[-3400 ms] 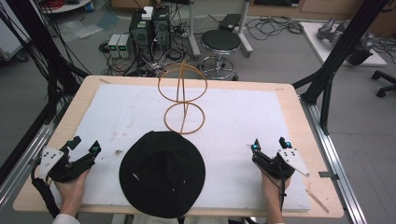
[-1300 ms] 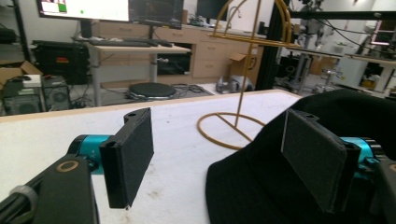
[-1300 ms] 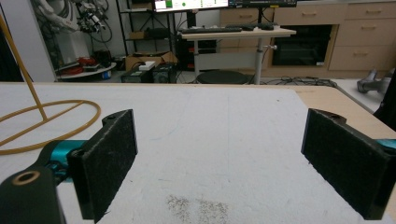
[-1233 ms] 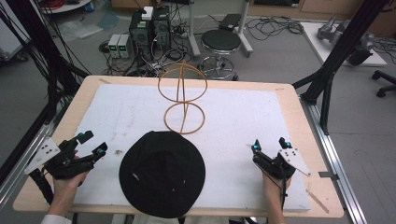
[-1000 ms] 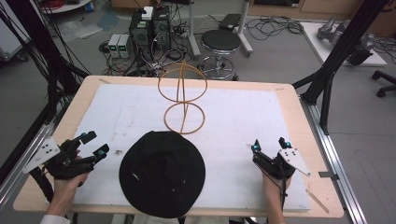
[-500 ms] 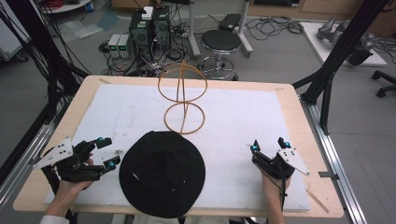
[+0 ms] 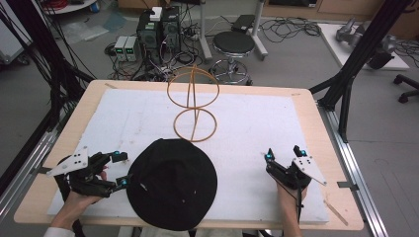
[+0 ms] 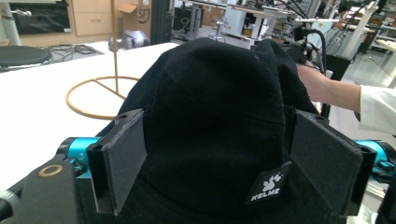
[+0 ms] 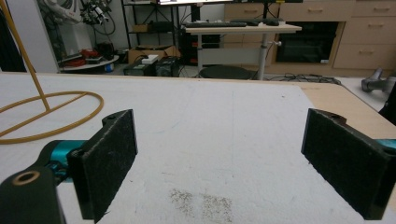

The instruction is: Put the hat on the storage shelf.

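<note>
Lying flat near the front edge of the white-topped counter (image 7: 257,123), a black bucket hat (image 7: 172,182) sits just in front of a wire hat stand (image 7: 193,106), its brim at the stand's ring base. The left tool (image 7: 120,169) is spread wide at the hat's left brim, its pads flanking the crown. The right tool (image 7: 282,154), also spread, rests well apart to the right, holding nothing.

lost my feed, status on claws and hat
Left claw open at the hat brim. Right claw open, holding nothing. Wire stand beyond the hat.
</note>
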{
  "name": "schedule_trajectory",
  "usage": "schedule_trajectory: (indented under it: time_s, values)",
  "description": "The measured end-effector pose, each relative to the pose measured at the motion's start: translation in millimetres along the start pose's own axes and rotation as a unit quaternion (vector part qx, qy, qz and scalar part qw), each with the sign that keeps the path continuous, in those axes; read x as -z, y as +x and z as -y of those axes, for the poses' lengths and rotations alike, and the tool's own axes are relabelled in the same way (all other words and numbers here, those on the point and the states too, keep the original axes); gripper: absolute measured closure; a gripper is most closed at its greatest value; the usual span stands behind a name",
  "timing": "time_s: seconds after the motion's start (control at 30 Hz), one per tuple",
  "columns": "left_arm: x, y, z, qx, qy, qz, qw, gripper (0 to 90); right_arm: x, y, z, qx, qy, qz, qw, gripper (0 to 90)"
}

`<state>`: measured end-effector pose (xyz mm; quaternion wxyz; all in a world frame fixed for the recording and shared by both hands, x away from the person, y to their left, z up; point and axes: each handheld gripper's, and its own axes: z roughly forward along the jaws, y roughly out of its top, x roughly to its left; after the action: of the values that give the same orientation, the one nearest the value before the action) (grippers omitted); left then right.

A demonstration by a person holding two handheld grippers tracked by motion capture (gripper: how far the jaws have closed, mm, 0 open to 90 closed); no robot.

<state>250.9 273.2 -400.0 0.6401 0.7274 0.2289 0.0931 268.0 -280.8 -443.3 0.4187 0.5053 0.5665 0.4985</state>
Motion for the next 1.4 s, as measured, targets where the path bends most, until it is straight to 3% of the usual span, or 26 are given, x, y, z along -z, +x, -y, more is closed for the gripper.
schedule_trajectory:
  time_s: [0.2, 0.43, 1.0, 1.1, 1.23, 1.4]
  values:
    - [-10.1, -3.7, 2.7, -0.003, 0.014, 0.021, 0.9997, 17.9, -0.4, 0.2, 0.3, 0.002, 0.003, -0.002, 1.0000, 9.7]
    - [-22.3, -5.6, 6.1, -0.004, 0.027, 0.028, 0.9992, 17.3, -0.5, 0.8, 0.9, 0.004, 0.005, -0.004, 1.0000, 9.7]
    - [-41.7, -4.7, 8.5, -0.009, 0.030, -0.003, 0.9995, 19.8, 1.4, -1.8, 1.4, 0.005, 0.005, 0.001, 1.0000, 9.7]
    - [-42.5, -5.6, 8.4, -0.015, 0.029, 0.002, 0.9995, 29.4, 1.7, -1.7, 1.2, 0.004, 0.002, -0.002, 1.0000, 9.7]
    - [-42.8, -8.7, 7.9, -0.040, 0.026, 0.000, 0.9989, 40.4, 1.7, -1.3, 1.1, 0.006, 0.000, -0.005, 1.0000, 9.7]
    - [-44.2, -8.2, 8.5, -0.040, 0.031, 0.011, 0.9986, 67.6, 1.3, -0.5, 1.4, 0.005, 0.004, -0.007, 1.0000, 9.7]
